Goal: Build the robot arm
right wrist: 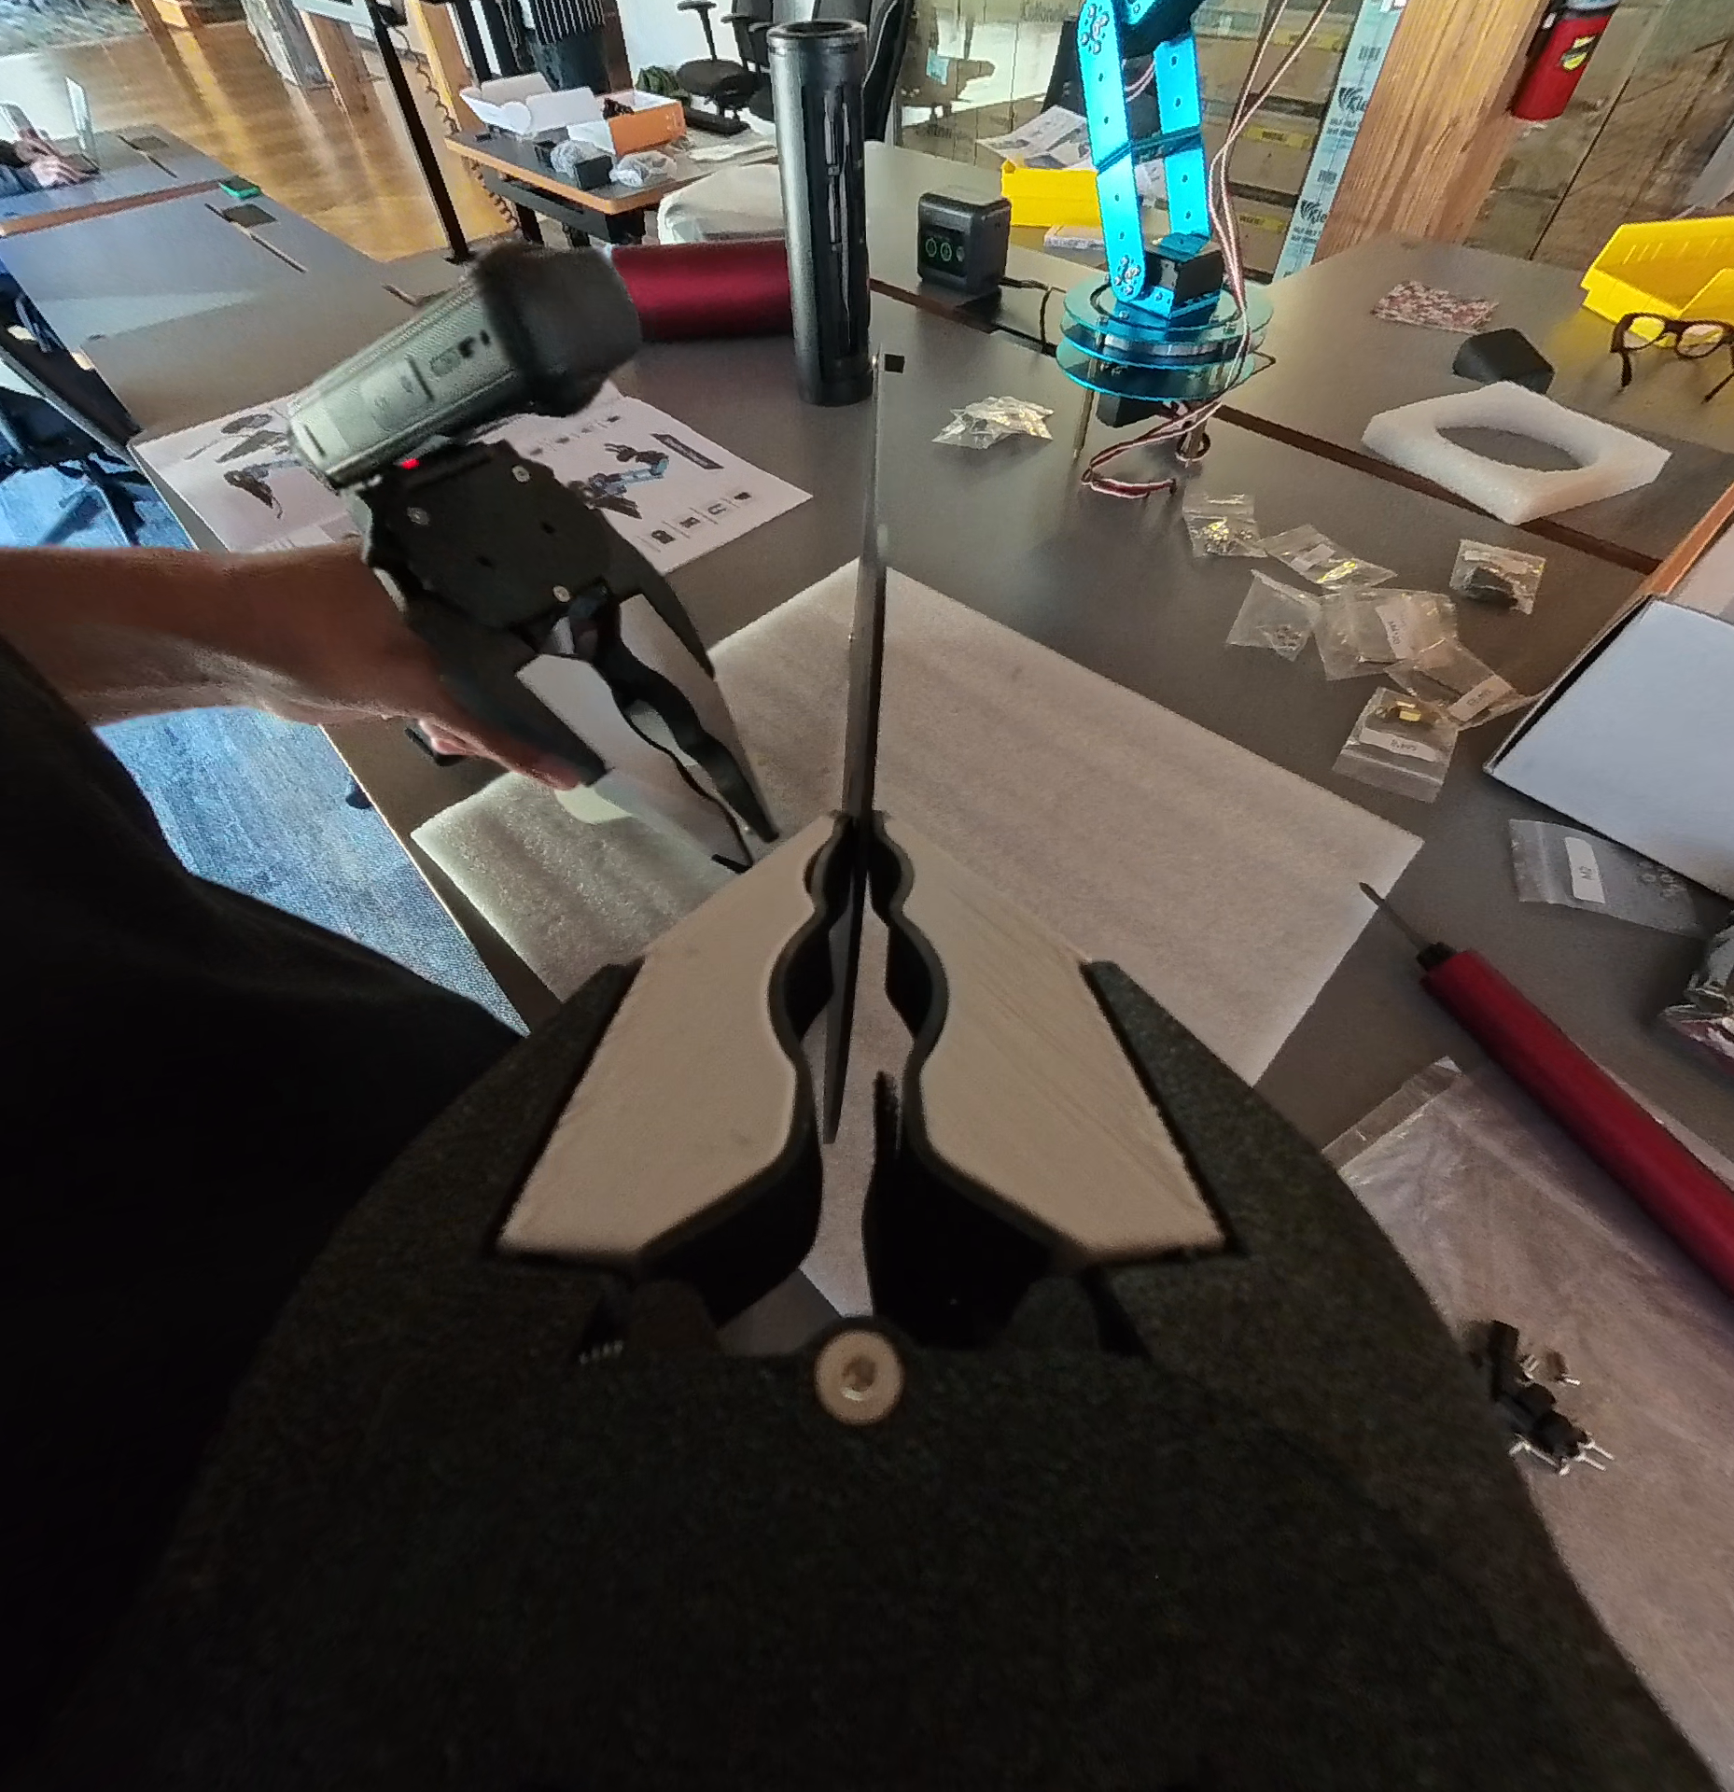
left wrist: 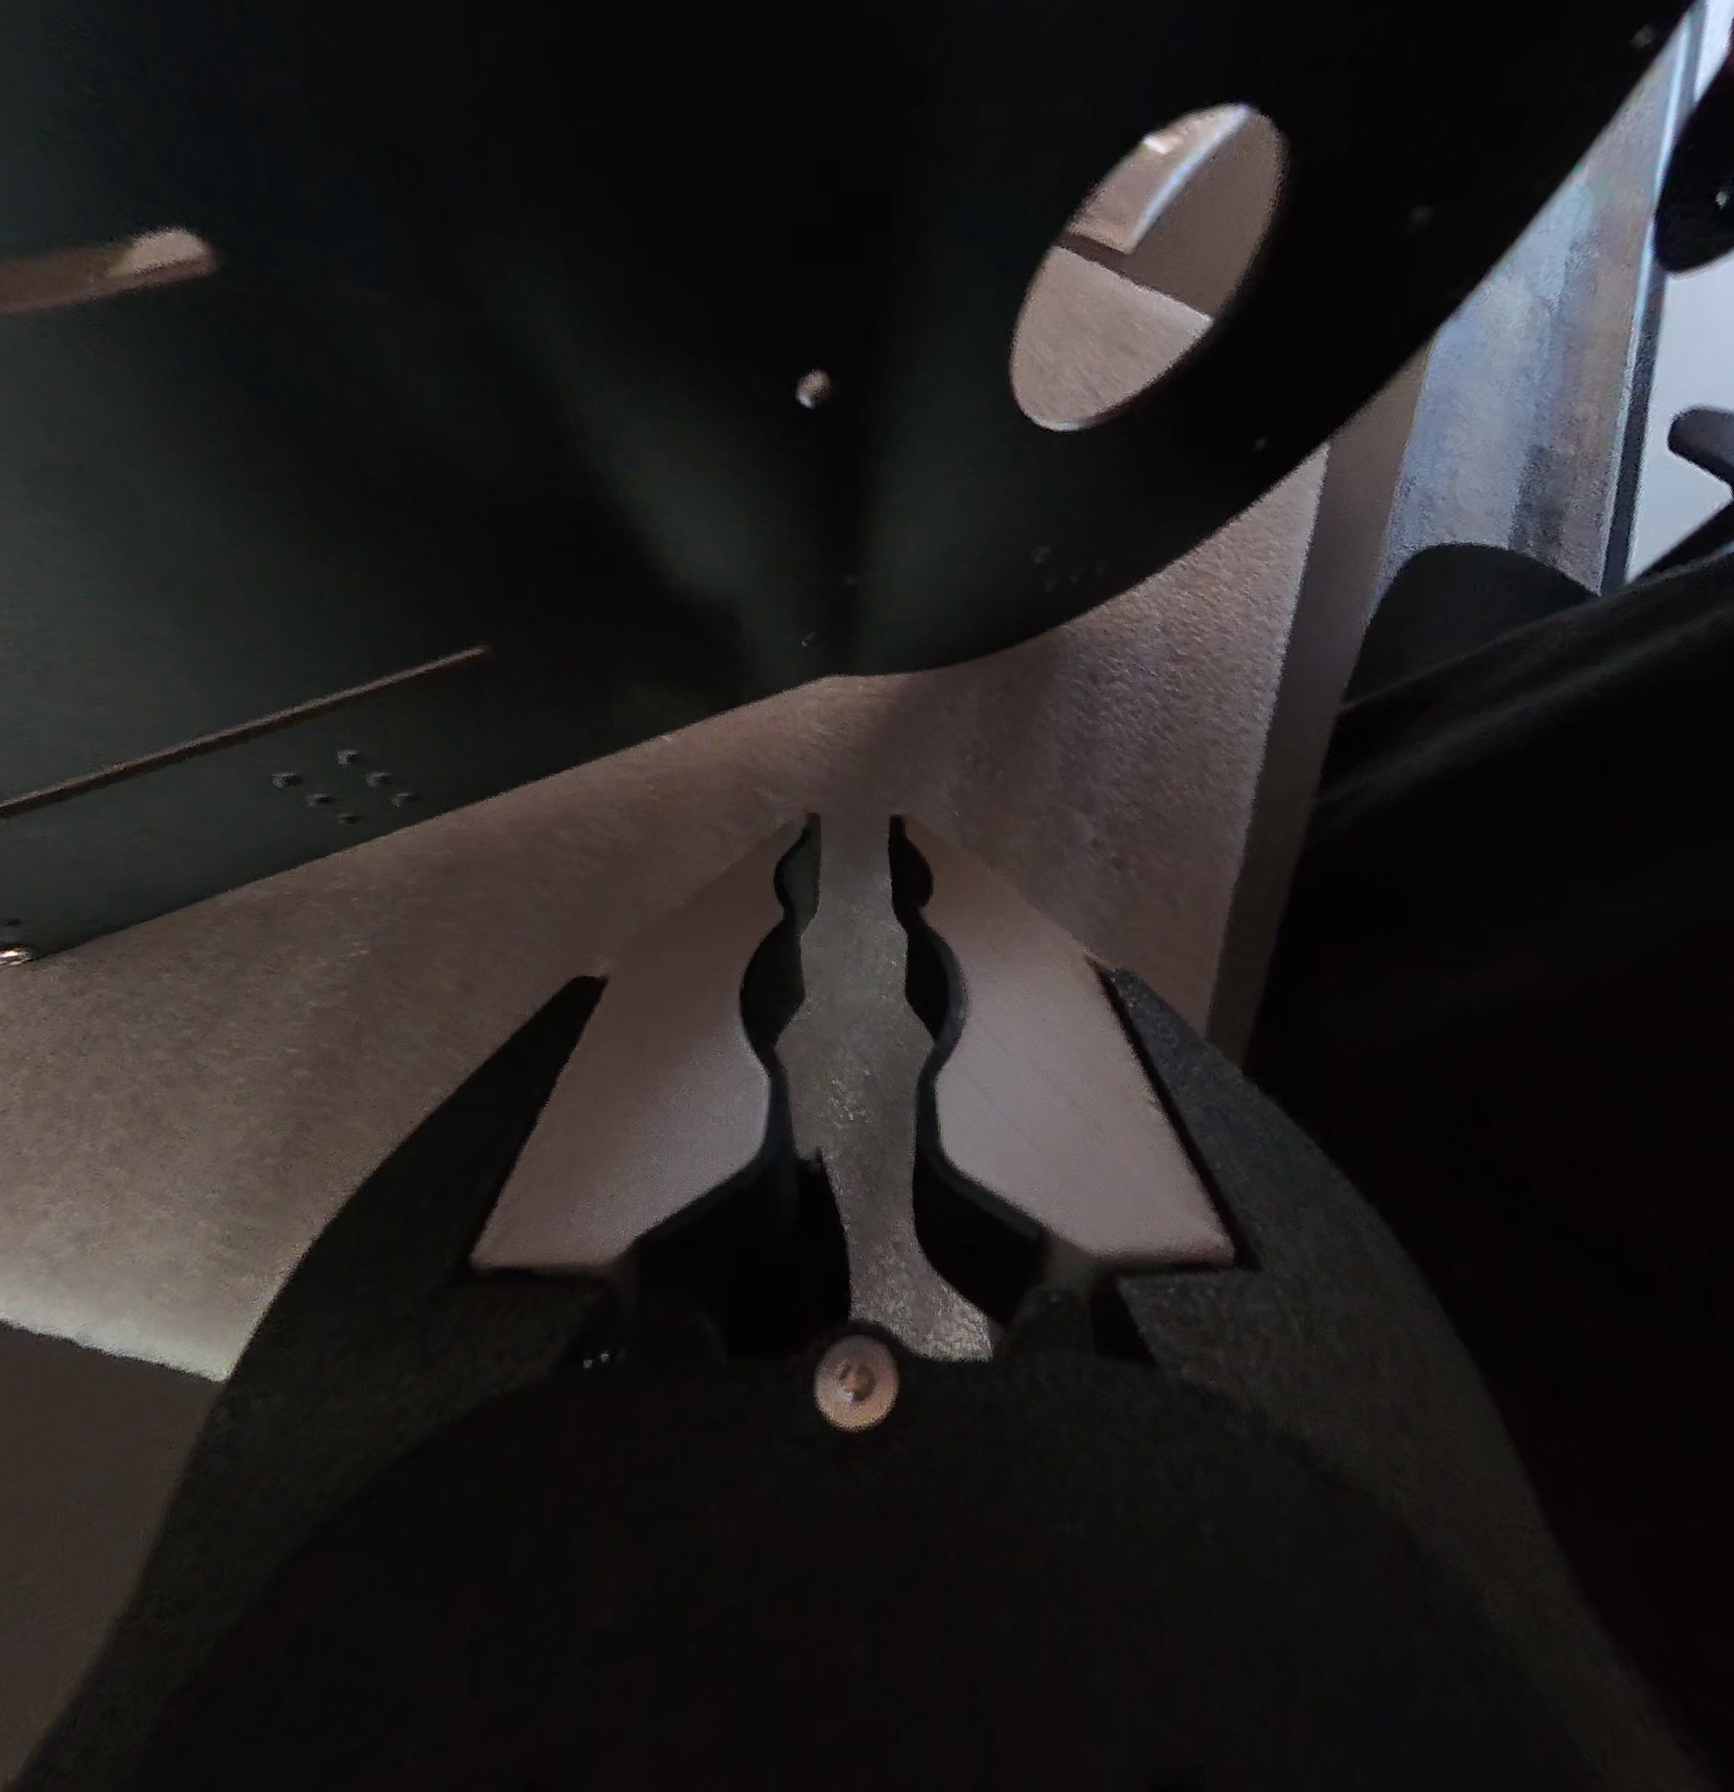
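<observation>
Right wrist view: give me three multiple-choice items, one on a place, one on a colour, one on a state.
1. The red-handled tool lies: A) right of the right gripper; B) left of it; C) on the floor.
2. The small robot arm is: A) green; B) blue; C) white.
3. The right gripper is: A) open; B) shut on a cup; C) shut on the black plate.

A: it lies off to the gripper's right. B: its links are blue. C: both fingers press the thin plate's sides.

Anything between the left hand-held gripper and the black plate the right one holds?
Nothing visible: only bare white foam sheet lies between the left hand-held gripper and the black plate, clamped in the right hand-held gripper.
</observation>
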Motion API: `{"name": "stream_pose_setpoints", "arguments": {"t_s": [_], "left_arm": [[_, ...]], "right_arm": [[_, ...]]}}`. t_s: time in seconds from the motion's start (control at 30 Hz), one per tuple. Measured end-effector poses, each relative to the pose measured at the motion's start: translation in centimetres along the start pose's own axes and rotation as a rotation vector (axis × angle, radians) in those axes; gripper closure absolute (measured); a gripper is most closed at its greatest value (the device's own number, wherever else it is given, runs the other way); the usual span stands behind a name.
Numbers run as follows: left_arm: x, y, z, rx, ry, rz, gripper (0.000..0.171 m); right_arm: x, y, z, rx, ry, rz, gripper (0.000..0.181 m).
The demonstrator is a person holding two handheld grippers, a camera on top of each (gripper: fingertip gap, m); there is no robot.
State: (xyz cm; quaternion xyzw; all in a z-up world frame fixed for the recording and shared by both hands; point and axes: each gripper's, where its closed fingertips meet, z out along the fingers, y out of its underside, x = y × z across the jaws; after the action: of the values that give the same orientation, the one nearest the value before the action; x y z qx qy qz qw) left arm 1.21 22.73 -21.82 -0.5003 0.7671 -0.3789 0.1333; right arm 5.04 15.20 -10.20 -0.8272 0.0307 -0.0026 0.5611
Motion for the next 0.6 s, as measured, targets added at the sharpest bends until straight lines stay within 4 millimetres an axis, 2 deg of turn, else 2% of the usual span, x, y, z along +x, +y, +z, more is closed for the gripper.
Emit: {"name": "stream_pose_setpoints", "arguments": {"t_s": [0.1, 0.3, 0.4, 0.53, 0.6], "left_arm": [[0.2, 0.4, -0.7, -0.01, -0.01, 0.031, 0.159], [-1.4, 0.3, -2.2, 0.055, -0.136, -0.025, 0.158], [-2.1, 0.7, -2.5, 0.072, -0.186, -0.096, 0.158], [-1.3, 0.1, -2.2, 0.119, -0.179, -0.233, 0.158], [-1.3, 0.2, -2.0, 0.121, -0.232, -0.286, 0.158]], "right_arm": [[0.0, 0.0, 0.0, -0.001, -0.002, 0.002, 0.18], [-0.1, 0.0, 0.0, -0.002, -0.01, 0.0, 0.18], [-0.1, 0.0, 0.0, -0.006, -0.01, -0.002, 0.18], [-0.2, 0.0, 0.0, -0.006, -0.016, -0.004, 0.18], [-0.2, 0.0, 0.0, -0.006, -0.018, -0.007, 0.18]]}}
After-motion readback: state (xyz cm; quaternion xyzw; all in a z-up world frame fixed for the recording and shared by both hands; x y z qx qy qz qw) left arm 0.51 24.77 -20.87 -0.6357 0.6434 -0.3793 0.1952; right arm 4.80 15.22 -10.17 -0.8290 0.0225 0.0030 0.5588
